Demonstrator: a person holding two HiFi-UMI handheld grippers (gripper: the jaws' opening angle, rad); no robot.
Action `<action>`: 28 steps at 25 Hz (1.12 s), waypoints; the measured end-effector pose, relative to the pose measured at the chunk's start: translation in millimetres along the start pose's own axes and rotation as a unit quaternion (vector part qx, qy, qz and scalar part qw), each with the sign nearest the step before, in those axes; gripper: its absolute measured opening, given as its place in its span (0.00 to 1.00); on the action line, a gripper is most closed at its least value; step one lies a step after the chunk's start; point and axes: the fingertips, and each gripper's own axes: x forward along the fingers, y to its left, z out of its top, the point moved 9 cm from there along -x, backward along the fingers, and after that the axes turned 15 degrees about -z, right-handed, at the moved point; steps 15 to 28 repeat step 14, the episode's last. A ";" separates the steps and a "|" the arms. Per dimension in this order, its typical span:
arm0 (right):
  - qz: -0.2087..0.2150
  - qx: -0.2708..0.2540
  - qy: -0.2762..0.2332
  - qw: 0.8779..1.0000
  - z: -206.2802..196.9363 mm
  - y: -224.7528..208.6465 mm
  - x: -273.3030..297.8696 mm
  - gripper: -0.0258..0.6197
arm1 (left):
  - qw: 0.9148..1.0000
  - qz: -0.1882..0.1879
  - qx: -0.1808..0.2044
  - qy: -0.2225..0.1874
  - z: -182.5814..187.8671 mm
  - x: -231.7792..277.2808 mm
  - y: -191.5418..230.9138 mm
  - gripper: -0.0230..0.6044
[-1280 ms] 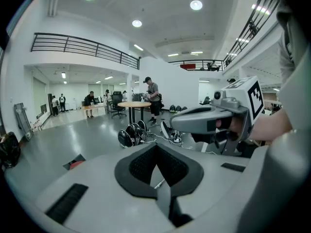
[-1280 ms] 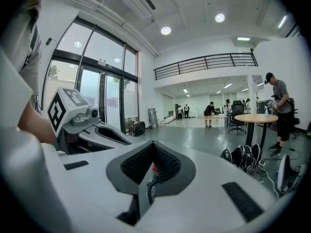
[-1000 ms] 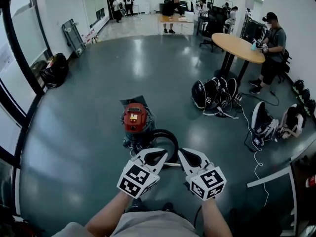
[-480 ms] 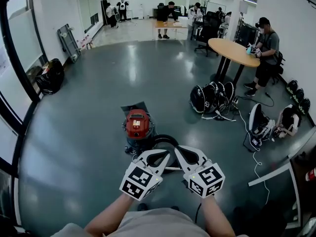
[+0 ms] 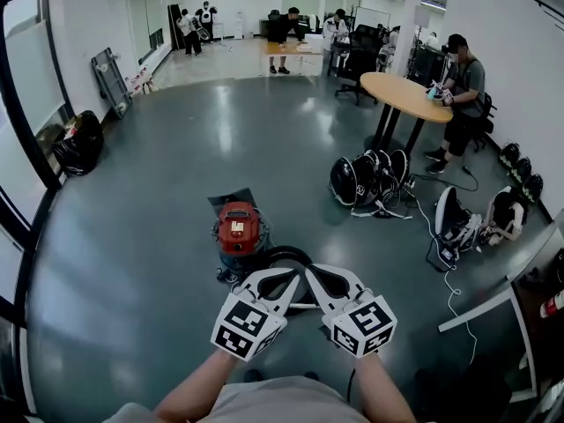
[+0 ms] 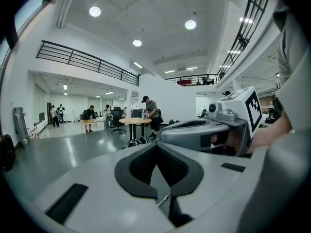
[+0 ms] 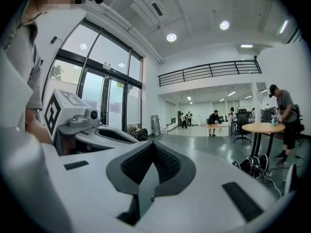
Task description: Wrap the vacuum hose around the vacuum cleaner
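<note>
The red canister vacuum cleaner (image 5: 238, 228) stands on the glossy grey floor (image 5: 159, 192) just ahead of the person, in the lower middle of the head view. Its black vacuum hose (image 5: 284, 251) lies on the floor in a loop just to the right of the canister. It touches or nearly touches the canister's base and is not wound around the body.

The 2 hand-held grippers are held side by side above the floor, on the person's side of the hose loop. Their tips angle in toward each other and their marker cubes face the head camera. The left hand-held gripper (image 5: 296, 274) (image 6: 156, 145) has its jaws pressed together with nothing between them, and its own view looks level across the hall rather than down at the vacuum. The right hand-held gripper (image 5: 311, 270) (image 7: 152, 144) is likewise closed tight and empty. Each gripper shows in the other's view as a grey body close alongside. In the head view the tips overlap the near edge of the hose loop, but whether either one touches the hose cannot be told.

Well apart from the vacuum, to the right, a cluster of black helmets (image 5: 366, 178) lies on the floor near a round wooden table (image 5: 401, 89), where a person (image 5: 460, 85) stands. A black bag (image 5: 77, 144) sits by the windows at the left.
</note>
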 end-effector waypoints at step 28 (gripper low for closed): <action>0.003 0.002 -0.007 1.000 2.5 -7.5 -4.1 0.04 | 1.000 0.003 -0.003 -0.012 6.4 10.7 -2.6 0.05</action>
